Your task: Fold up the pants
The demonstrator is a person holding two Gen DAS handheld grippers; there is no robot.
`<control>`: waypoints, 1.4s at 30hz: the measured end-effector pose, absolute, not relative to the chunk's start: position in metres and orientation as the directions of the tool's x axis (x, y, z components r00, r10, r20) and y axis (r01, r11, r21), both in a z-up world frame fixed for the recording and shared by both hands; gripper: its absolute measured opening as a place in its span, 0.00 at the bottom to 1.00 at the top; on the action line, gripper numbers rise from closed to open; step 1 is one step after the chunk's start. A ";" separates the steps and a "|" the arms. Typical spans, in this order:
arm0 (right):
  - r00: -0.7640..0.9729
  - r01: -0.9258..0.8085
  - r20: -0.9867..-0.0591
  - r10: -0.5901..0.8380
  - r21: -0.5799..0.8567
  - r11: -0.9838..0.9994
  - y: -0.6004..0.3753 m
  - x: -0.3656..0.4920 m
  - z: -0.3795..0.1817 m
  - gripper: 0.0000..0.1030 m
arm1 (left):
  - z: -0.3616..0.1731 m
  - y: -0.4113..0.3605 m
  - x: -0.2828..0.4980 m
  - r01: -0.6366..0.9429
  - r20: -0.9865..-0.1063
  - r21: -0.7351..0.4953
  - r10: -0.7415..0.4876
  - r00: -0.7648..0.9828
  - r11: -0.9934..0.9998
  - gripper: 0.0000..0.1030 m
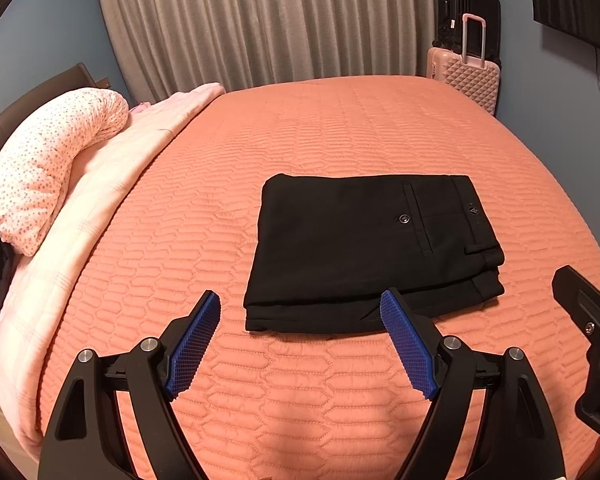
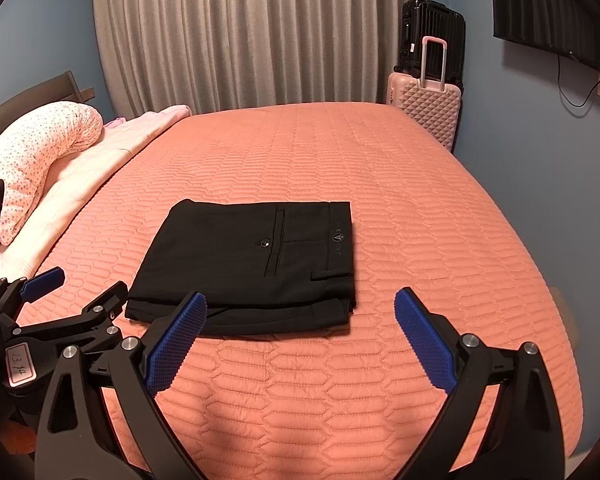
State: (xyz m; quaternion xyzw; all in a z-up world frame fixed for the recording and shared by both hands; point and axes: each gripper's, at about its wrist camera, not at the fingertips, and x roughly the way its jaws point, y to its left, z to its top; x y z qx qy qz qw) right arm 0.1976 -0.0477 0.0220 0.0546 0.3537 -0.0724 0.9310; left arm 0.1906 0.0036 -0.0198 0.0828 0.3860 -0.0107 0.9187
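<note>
Left gripper (image 1: 300, 308) nearest, blue pads spread apart, holding nothing, hovering over orange quilted bedspread (image 1: 340, 132). Right gripper (image 2: 300, 306) likewise spread wide, empty. Black pants (image 1: 364, 248) lie folded in compact rectangle mid-bed, just beyond both grippers, back pocket button facing up. Pink suitcase (image 2: 428, 112) stands beyond bed's far corner.

Both tools share one build. The left gripper (image 1: 300, 312) has curved matte-black arms with triangular cut-outs, round silver screw heads at the pivots, and blue pads (image 1: 194, 350) with a fine ribbed texture. The right gripper (image 2: 300, 308) matches it. In the right wrist view, at 8 o'clock, the left gripper's body carries a white label (image 2: 18, 364) reading 13.14.
</note>
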 end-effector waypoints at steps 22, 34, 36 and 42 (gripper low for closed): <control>0.743 0.170 -0.662 -0.098 0.045 0.984 -0.044 0.198 0.026 0.91 | -0.014 0.003 0.189 0.088 -0.703 0.102 0.009 0.711 0.991 0.82; 0.745 0.168 -0.660 -0.100 0.040 0.985 -0.043 0.199 0.028 0.91 | -0.009 0.000 0.187 0.099 -0.681 0.123 0.011 0.732 0.988 0.81; 0.745 0.167 -0.660 -0.102 0.037 0.985 -0.042 0.199 0.028 0.91 | -0.009 -0.001 0.186 0.102 -0.677 0.133 0.015 0.736 0.986 0.82; 0.744 0.168 -0.661 -0.102 0.037 0.985 -0.042 0.199 0.028 0.91 | -0.009 -0.001 0.187 0.111 -0.686 0.106 -0.008 0.727 0.988 0.82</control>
